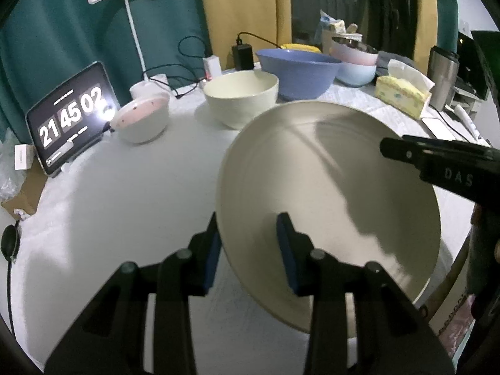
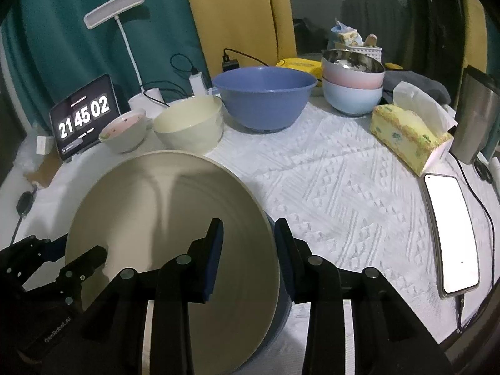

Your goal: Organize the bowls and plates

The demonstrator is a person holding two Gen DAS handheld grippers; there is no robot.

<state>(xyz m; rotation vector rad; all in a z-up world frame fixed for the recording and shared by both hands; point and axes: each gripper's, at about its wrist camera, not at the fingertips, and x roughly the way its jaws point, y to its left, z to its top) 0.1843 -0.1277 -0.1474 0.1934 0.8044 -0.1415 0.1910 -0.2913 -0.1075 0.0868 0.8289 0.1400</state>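
Note:
A large cream plate (image 1: 328, 187) (image 2: 156, 203) hangs tilted over the white tablecloth, gripped at opposite rims. My left gripper (image 1: 250, 243) (image 2: 75, 250) is shut on its left rim, one pad outside and one on the inner face. My right gripper (image 2: 248, 240) is shut on the right rim; one of its fingers (image 1: 406, 153) reaches over the plate. A blue-grey edge (image 2: 282, 297) shows under that rim. Behind stand a cream bowl (image 1: 240, 100) (image 2: 190, 125), a small pink-lined bowl (image 1: 142, 118) (image 2: 125, 131), a big blue bowl (image 1: 300, 72) (image 2: 265, 93) and stacked pastel bowls (image 1: 356, 62) (image 2: 353, 87).
A tablet clock (image 1: 72, 118) and a white desk lamp (image 2: 114, 9) stand at the back left with chargers and cables. A yellow tissue box (image 2: 409, 134), a lit phone (image 2: 453, 234) and a steel tumbler (image 2: 478, 115) line the right side. Bare cloth (image 2: 343, 193) lies right of the plate.

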